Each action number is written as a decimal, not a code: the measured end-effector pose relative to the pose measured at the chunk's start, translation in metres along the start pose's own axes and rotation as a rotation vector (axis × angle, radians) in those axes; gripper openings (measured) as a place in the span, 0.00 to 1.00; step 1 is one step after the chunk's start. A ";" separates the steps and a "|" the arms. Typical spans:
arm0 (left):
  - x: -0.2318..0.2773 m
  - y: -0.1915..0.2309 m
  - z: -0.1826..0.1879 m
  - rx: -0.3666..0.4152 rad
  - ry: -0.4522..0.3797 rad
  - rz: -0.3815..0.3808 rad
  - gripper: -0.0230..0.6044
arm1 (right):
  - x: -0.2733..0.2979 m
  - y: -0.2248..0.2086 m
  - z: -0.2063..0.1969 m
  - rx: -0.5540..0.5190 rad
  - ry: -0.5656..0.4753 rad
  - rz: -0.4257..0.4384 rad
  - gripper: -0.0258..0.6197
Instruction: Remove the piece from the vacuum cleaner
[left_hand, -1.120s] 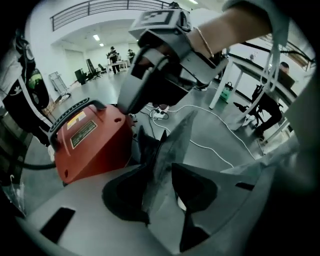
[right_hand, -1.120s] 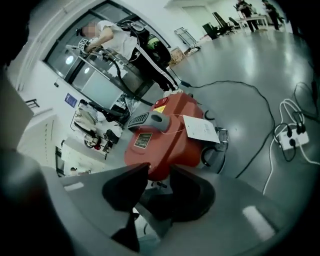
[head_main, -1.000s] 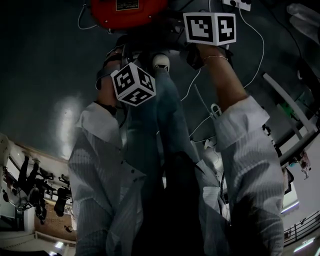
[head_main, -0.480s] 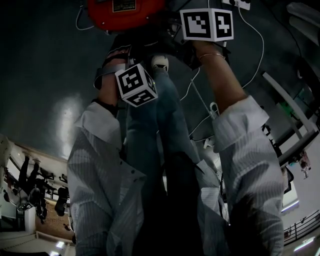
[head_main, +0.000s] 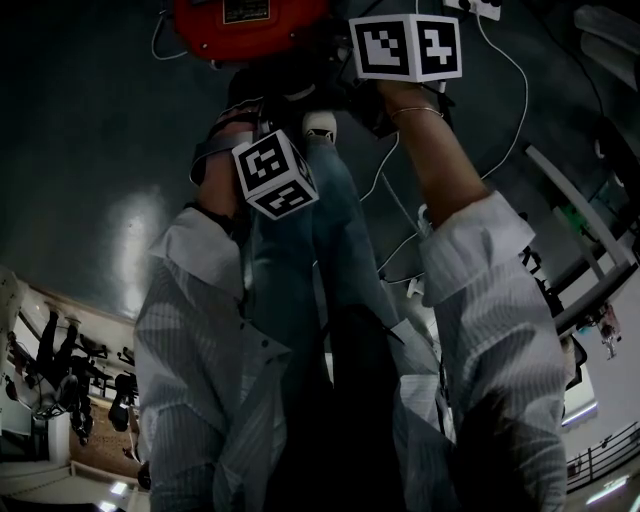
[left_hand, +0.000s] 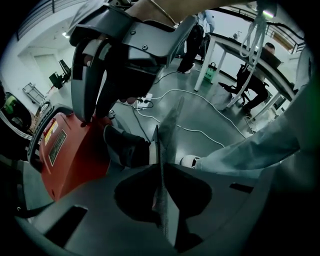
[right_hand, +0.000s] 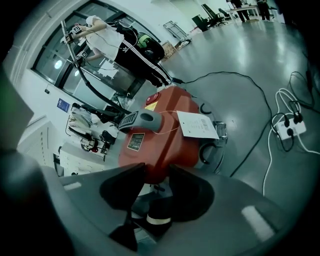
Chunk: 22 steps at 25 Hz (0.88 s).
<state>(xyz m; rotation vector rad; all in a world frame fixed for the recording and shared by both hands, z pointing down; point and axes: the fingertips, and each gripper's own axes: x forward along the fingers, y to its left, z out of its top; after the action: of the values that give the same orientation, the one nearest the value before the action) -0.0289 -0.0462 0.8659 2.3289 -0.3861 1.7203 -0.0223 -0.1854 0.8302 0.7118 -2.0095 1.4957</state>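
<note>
The red vacuum cleaner (head_main: 250, 25) stands on the grey floor at the top of the head view, past the person's legs. My right gripper (right_hand: 152, 180) is open and still opening, aimed at the red body (right_hand: 165, 135). A black piece with a white band (right_hand: 157, 220) lies low between its jaws, and the pads do not press on it. My left gripper (left_hand: 162, 150) is closing, its pads nearly together with nothing clearly between them. The black piece (left_hand: 125, 147) sits just left of them, against the vacuum cleaner (left_hand: 65, 150). The right gripper (left_hand: 95, 112) reaches down onto the vacuum top.
A white tag (right_hand: 197, 125) hangs on the vacuum. Cables and a white power strip (right_hand: 290, 127) lie on the floor to the right. The person's white shoe (head_main: 320, 122) is close to the vacuum. A metal frame (head_main: 580, 220) stands at the right. People stand in the background.
The right marker cube has shifted left and slightly up toward the vacuum. The left marker cube has drifted a little to the right. The vacuum has not moved.
</note>
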 end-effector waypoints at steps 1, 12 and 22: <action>0.000 -0.001 0.000 -0.002 0.001 -0.001 0.10 | 0.000 -0.001 0.000 0.001 0.001 -0.004 0.27; 0.001 -0.015 0.001 -0.041 -0.004 -0.022 0.11 | -0.001 -0.003 0.002 0.003 -0.001 -0.005 0.28; 0.002 -0.067 -0.005 -0.133 0.003 -0.196 0.09 | -0.003 -0.002 0.003 -0.006 -0.010 -0.018 0.26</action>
<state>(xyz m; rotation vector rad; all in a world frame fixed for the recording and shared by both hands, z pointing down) -0.0101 0.0188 0.8680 2.1897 -0.2541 1.5579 -0.0189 -0.1881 0.8282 0.7344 -2.0091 1.4787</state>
